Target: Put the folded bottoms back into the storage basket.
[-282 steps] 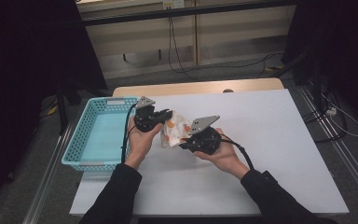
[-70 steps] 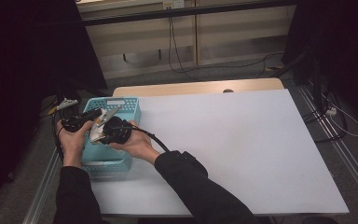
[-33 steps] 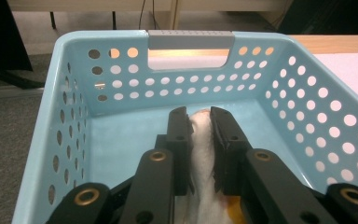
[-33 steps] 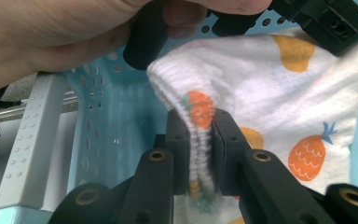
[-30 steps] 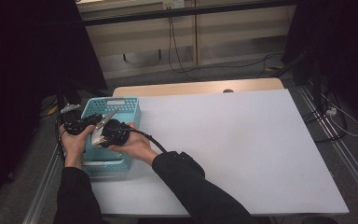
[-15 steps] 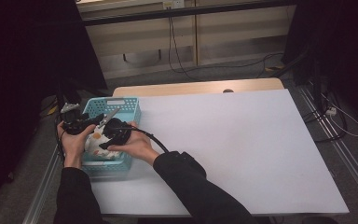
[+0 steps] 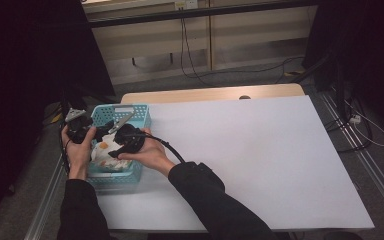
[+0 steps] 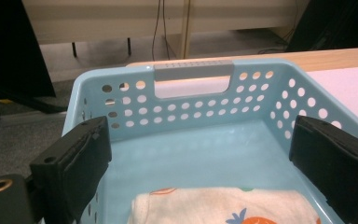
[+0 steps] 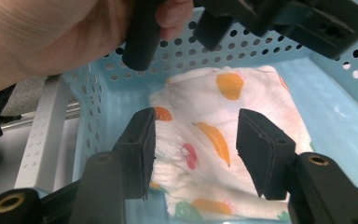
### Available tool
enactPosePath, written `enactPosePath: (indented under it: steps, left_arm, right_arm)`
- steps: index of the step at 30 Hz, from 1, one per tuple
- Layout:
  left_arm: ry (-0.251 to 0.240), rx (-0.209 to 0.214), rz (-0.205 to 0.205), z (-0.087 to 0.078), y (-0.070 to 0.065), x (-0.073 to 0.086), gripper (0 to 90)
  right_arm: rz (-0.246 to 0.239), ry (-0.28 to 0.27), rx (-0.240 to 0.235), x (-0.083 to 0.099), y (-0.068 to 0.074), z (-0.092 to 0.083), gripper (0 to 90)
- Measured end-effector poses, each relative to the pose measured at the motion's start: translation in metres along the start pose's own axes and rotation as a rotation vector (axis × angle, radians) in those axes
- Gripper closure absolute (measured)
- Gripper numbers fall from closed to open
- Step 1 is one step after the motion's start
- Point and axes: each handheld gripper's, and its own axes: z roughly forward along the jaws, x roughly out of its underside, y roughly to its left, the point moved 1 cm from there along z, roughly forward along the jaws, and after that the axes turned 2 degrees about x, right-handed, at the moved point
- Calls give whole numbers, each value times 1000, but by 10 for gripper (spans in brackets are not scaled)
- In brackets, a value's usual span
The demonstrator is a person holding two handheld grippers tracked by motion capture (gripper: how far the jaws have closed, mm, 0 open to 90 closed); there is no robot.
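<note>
Left gripper [image 8: 205, 154]: jaws spread wide, just opened further, nothing between them; the folded cloth [image 8: 223, 205] lies below and just ahead of it, on the floor of the blue basket [image 8: 193, 74]. Right gripper [image 9: 196, 149]: jaws part open, just widened, pads clear of the cloth beneath. Basket sits at the left edge of the white table [image 7: 260, 150]. Beyond the table: grey floor, trailing cables, pale cabinet fronts [image 7: 150, 35].

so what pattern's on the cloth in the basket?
Cream cloth with orange, pink and green fruit prints; right gripper view shows it best.
</note>
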Motion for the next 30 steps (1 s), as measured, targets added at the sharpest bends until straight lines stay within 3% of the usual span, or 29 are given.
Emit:
enactPosePath:
  steps: [5,9,17,21,30]
  left_arm:
    - [4,-1,-23,-2,-1,-1,49]
    - [11,-11,11,-1,-6,-2,43]
    - [-18,-16,36,-7,-23,-10,49]
    - [-50,4,48,-11,-32,-15,49]
    - [-67,43,59,-14,-38,-18,51]
  right_arm:
    - [6,-10,0,2,-1,-6,434]
    - [33,-33,-23,0,-5,-13,354]
    - [37,-38,20,1,-7,-25,240]
    - [37,-45,31,2,-5,-31,202]
    - [49,-66,55,10,-6,-47,144]
